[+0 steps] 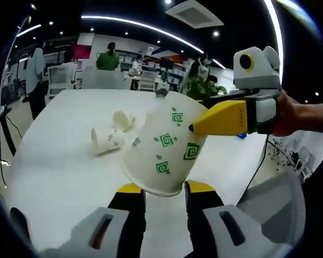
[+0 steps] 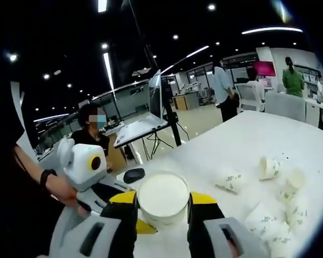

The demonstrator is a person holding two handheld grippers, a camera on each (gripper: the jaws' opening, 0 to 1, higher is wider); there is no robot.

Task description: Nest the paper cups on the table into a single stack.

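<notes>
Left tongs [image 1: 164,189] clamped cup [image 1: 164,145] base; right tongs [image 1: 196,128] pinched its rim, steadying for nesting; loose cups [image 1: 112,134] behind on bench [image 1: 59,161].

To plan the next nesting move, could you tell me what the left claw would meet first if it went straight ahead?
It already holds a paper cup; pushing on, that cup would likely meet the right claw's yellow tip first, though depth is unclear.

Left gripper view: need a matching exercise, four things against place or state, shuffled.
Things:
1. patterned cup
2. right gripper
3. loose cups
4. person in green top

Place or state:
A. lying on their sides on the table
B. standing far behind the table
C. base held between the left gripper tongs
D. comes in from the right, yellow tong at the cup's rim

Pairs: 1-C, 2-D, 3-A, 4-B
</notes>
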